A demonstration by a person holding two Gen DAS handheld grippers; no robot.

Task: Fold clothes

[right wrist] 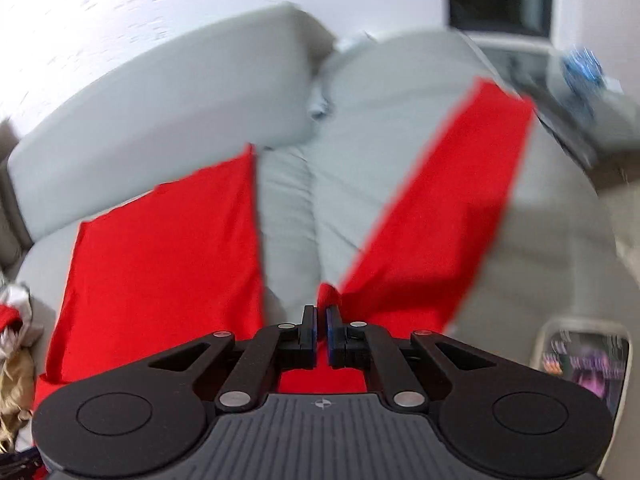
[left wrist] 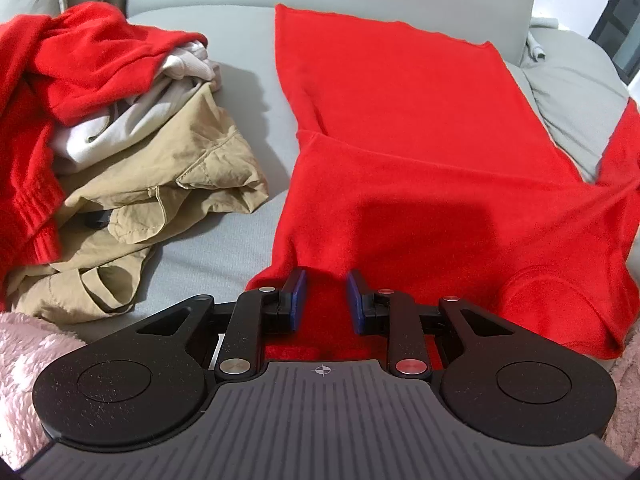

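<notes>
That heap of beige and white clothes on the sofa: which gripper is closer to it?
Left. The left gripper sits on the red garment just right of the heap. The right gripper, shut on a red fold, sees the heap only at its view's far left edge.

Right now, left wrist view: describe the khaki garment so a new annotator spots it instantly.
Start at the grey sofa seat. Its left side holds a heap of unfolded clothes, apart from the red garment spread flat on the right. The khaki garment is the crumpled tan piece at the heap's front, below a white garment and a red sweater; it is the only tan item there.
</notes>
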